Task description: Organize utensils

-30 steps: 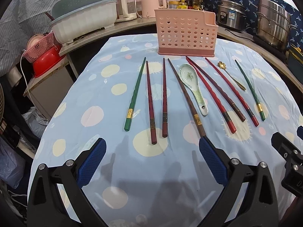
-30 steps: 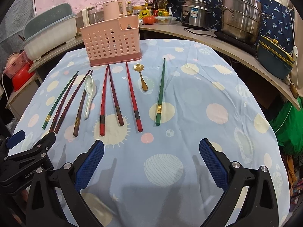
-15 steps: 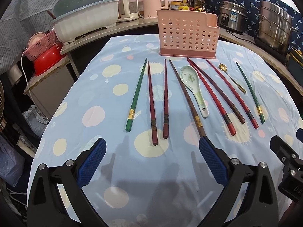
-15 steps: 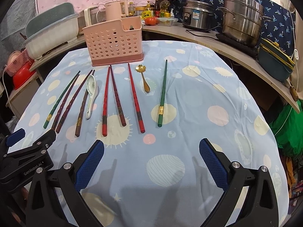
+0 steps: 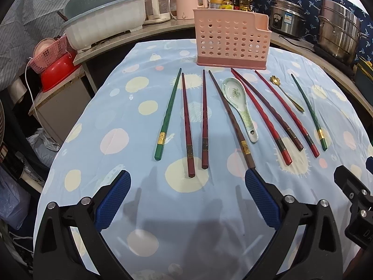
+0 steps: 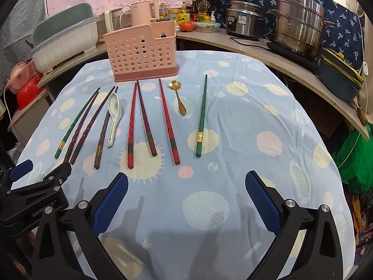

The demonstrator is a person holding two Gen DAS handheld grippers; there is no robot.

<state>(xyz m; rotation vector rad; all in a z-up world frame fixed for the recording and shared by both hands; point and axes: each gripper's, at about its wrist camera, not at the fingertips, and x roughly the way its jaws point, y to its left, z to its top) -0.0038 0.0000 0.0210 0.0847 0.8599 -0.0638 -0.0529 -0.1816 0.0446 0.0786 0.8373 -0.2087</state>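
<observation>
Several chopsticks lie side by side on the spotted blue tablecloth, handles toward me. A green chopstick is leftmost; another green chopstick is rightmost. Between them lie dark red ones, a white ceramic spoon and a small gold spoon. A pink perforated utensil holder stands upright behind them. My left gripper hovers open short of the handle ends, holding nothing. My right gripper is open too, over bare cloth near the front.
A curved counter behind the table carries a white dish tub, a kettle, bottles, a rice cooker and steel pots. A red basin sits low at the left. The table drops off at the right edge.
Both grippers have drifted slightly forward toward the utensils; the utensils have not moved. Both stay open.
</observation>
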